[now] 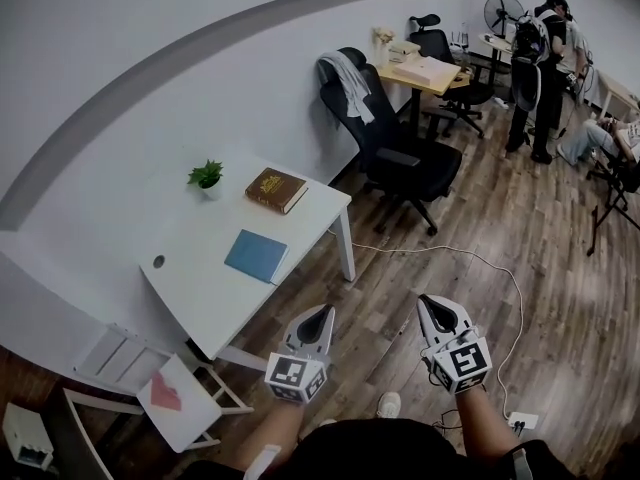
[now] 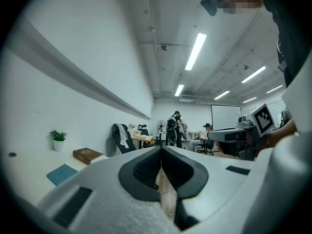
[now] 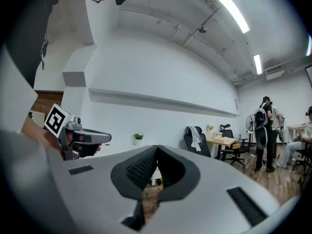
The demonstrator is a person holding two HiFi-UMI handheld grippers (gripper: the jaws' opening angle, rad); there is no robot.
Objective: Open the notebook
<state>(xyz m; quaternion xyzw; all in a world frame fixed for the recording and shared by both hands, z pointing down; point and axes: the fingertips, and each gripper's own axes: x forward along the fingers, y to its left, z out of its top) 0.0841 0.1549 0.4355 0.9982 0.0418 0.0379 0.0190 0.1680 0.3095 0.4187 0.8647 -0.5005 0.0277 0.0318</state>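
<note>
On the white surface over at the left we've got a little potted plant, then the blue notebook lying flat and closed near the front edge, with a brown book just behind it. Our left gripper is out over the wood floor, well apart from the notebook, jaws together with nothing in them. Same deal for the right gripper beside it: jaws pressed together, empty. A black office chair sits further right.
</note>
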